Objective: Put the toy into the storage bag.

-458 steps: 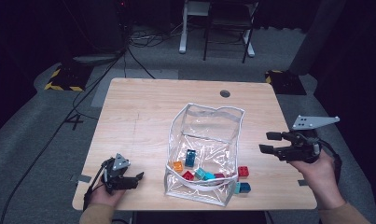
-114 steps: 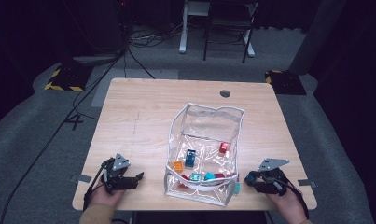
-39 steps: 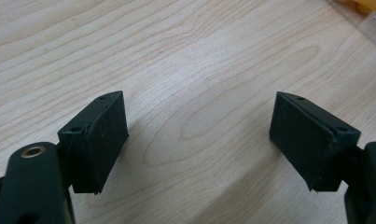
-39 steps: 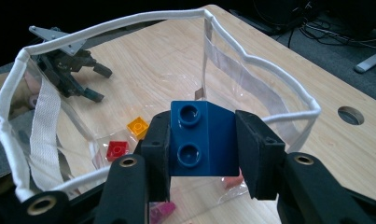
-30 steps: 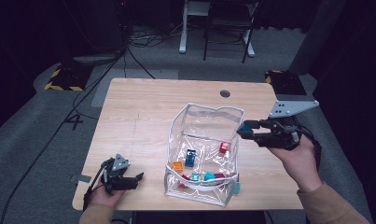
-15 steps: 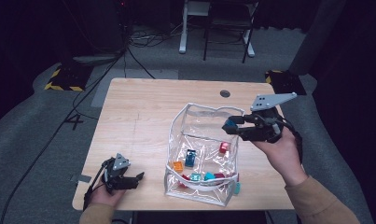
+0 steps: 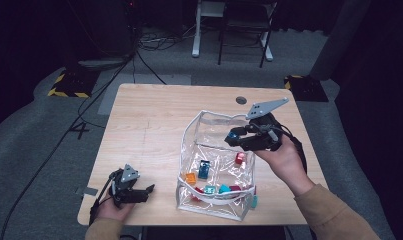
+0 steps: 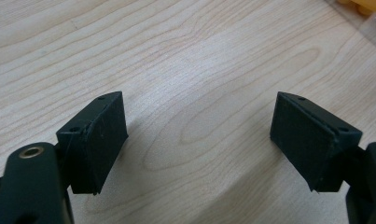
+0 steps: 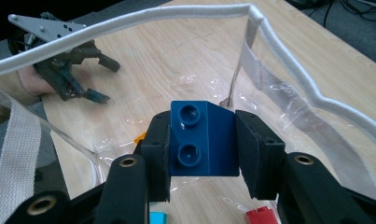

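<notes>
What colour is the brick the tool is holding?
Dark blue: the toy brick, clearest in the right gripper view.

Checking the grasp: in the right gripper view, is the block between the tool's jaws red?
No, the block clamped in the right tool is dark blue, with two round studs facing the camera.

The right tongs (image 9: 202,140) clamp a dark blue two-stud brick (image 9: 202,140) above the clear bag's white-edged opening (image 9: 288,70); the left tongs (image 9: 90,77) rest on the desk (image 9: 185,51) beyond.

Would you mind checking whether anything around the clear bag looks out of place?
One teal brick lies on the table just outside the clear bag, at its near right corner, while the other bricks sit inside. Nothing looks spilled or damaged.
</notes>
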The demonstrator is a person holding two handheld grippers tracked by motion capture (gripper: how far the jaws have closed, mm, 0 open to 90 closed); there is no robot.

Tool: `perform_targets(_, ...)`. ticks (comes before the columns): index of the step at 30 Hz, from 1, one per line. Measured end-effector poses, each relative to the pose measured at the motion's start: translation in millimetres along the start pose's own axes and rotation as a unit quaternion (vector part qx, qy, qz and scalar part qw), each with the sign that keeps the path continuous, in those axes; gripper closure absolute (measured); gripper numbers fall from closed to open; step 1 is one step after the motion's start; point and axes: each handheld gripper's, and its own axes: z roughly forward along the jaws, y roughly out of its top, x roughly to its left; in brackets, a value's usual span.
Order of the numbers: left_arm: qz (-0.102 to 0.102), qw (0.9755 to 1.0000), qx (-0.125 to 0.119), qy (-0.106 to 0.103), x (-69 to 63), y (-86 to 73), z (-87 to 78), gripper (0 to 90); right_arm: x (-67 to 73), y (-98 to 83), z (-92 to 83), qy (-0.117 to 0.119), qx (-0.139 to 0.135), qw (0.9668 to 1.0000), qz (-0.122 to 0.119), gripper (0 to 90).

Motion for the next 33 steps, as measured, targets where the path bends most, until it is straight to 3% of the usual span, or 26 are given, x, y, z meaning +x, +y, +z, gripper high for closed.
perform_targets(19,-0.001,1.0,0.0,0.0,0.1,-0.1,-0.1,19.0,10.7,-0.7,30.3,0.027,0.04,0.9987,-0.015,59.1)
perform_targets(23,-0.001,1.0,0.0,0.0,0.1,-0.1,-0.1,19.0,11.1,-1.9,31.9,0.044,0.041,0.9982,-0.01,58.5)
perform_targets(27,-0.001,1.0,0.0,0.0,0.1,-0.1,-0.1,19.0,11.1,-3.7,31.9,0.066,0.034,0.9972,-0.005,47.2)
perform_targets(33,0.0,1.0,0.0,0.0,0.1,-0.1,-0.1,19.0,13.8,-7.0,21.2,0.068,0.005,0.9977,-0.006,42.5)
